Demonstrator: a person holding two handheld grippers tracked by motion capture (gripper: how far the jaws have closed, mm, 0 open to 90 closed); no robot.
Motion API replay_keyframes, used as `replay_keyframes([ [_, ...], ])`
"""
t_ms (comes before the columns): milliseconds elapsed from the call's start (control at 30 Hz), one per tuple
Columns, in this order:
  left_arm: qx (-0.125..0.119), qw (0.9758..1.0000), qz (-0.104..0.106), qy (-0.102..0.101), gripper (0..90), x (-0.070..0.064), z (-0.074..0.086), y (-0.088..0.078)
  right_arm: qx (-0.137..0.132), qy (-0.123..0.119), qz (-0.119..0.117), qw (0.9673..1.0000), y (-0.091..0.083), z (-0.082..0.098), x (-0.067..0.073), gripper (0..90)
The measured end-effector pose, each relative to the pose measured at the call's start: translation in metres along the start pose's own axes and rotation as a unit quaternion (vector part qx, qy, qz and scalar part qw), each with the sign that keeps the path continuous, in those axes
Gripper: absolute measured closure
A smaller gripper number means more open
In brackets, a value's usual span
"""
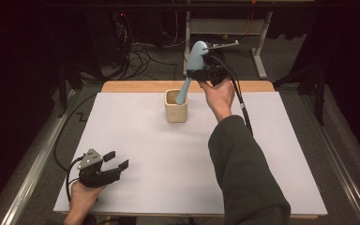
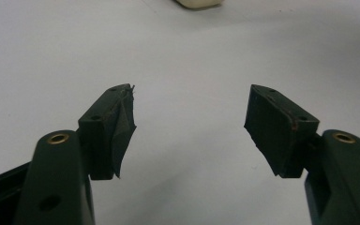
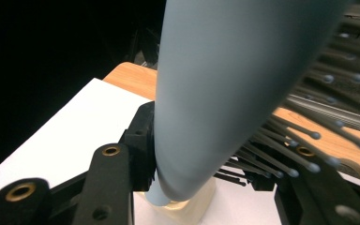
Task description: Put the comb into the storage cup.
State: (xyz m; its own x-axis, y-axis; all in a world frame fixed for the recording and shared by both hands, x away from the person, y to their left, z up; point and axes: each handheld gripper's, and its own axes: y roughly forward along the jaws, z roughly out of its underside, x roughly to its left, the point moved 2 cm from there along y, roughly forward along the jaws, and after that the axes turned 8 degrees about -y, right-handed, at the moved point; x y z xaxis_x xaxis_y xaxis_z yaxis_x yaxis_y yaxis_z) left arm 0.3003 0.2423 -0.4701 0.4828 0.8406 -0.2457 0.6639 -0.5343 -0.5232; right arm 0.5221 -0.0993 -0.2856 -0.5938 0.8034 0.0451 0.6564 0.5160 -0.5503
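High view: hairbrush going handle-first into cup.
Right gripper [image 1: 205, 71] clamped on pale blue hairbrush [image 1: 194, 58], handle tip inside cream cup [image 1: 176, 106] at the table's [image 1: 136, 140] far edge. Handle seemingly not bottomed out; lower straight, keep off the rim, release once seated. Left gripper [image 1: 116, 160] idle near corner, jaws apart, holding nothing.
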Motion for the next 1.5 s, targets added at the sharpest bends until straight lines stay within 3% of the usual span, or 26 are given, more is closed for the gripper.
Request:
replay_keyframes([
  [733,-0.001,1.0000,0.003,-0.001,33.8,0.000,0.000,0.001,0.000,0.004,0.010,0.9999,0.010,0.003,-0.001,54.3],
  [1500,-0.002,1.0000,0.003,0.001,33.8,-0.001,0.000,0.000,0.032,0.001,0.018,0.9993,0.035,0.017,0.005,53.6],
])
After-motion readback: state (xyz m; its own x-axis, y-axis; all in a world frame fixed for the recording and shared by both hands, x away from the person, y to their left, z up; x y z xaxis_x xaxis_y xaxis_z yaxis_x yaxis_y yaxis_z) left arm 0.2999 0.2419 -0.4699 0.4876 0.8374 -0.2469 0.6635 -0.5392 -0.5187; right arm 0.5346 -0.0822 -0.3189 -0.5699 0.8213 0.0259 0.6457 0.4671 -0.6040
